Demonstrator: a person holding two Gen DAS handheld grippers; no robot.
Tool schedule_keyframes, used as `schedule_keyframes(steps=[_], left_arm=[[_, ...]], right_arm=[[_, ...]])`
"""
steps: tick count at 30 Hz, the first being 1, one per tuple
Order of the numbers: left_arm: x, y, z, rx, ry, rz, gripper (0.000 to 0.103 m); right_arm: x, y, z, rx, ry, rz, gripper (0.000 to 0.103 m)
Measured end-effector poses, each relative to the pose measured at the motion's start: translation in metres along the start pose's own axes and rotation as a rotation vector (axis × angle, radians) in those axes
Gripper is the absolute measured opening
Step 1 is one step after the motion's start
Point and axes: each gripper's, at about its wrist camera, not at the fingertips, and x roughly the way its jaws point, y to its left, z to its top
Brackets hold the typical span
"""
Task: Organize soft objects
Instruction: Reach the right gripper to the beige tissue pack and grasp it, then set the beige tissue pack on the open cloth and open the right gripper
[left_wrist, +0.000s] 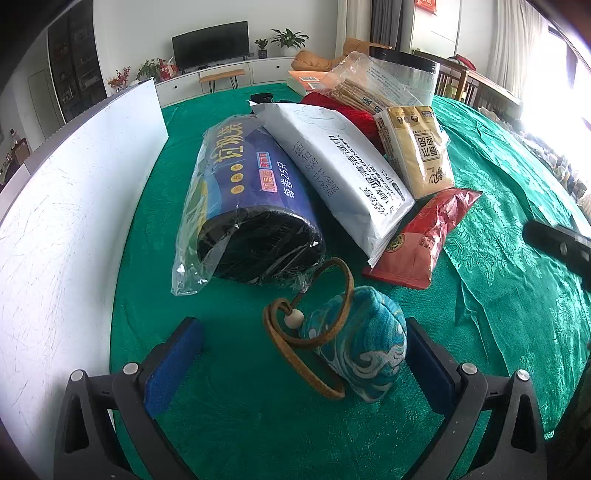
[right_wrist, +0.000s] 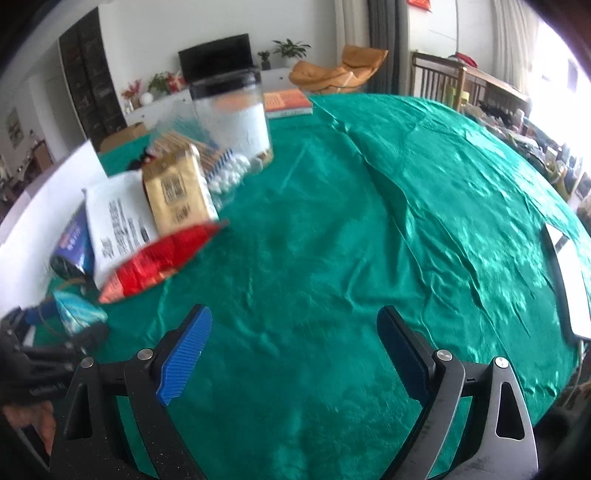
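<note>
Blurred packets (right_wrist: 162, 221) behind empty right claw (right_wrist: 295, 350)

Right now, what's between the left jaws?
The blue patterned pouch with its brown cord loop, sitting nearer the right pad; left pad apart. Left wrist view.

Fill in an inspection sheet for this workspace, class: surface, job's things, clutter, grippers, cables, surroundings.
Surface: green cloth, wrinkled.
Job's things: blue pouch between the left jaws, its cord looped beside it; bag roll, white pack, gold pack and red packet lie side by side.
Clutter: jar, book, white board.
Grippers: left gripper open around the pouch; right gripper open, empty.
Cables: nothing seen.
Surroundings: TV, plants, orange chair.
</note>
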Motion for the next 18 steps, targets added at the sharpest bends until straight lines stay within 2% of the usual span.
schedule_keyframes(steps=[4,8,10,12,13,14,18], left_arm=[[0.0,0.0,0.0,0.0,0.0,0.0,0.103],[0.0,0.0,0.0,0.0,0.0,0.0,0.103],[0.0,0.0,0.0,0.0,-0.001,0.0,0.103],[0.001,0.0,0.0,0.0,-0.001,0.0,0.103],[0.001,0.0,0.0,0.0,-0.001,0.0,0.103],[-0.001,-0.001,0.0,0.0,-0.001,0.001,0.103],[-0.001,-0.001,0.0,0.0,-0.001,0.001,0.103]], right_arm=[[0.019,0.041,0.046,-0.078,-0.001,0.133,0.091],[0.055,0.077,0.075,-0.176,0.049,0.143,0.09],[0.075,0.083,0.081,-0.182,0.095,0.144,0.09],[0.09,0.083,0.081,-0.17,0.136,0.165,0.084],[0.091,0.081,0.08,-0.161,0.138,0.197,0.067],[0.09,0.077,0.079,-0.146,0.136,0.222,0.057],[0.07,0.051,0.074,-0.096,0.124,0.204,0.057]])
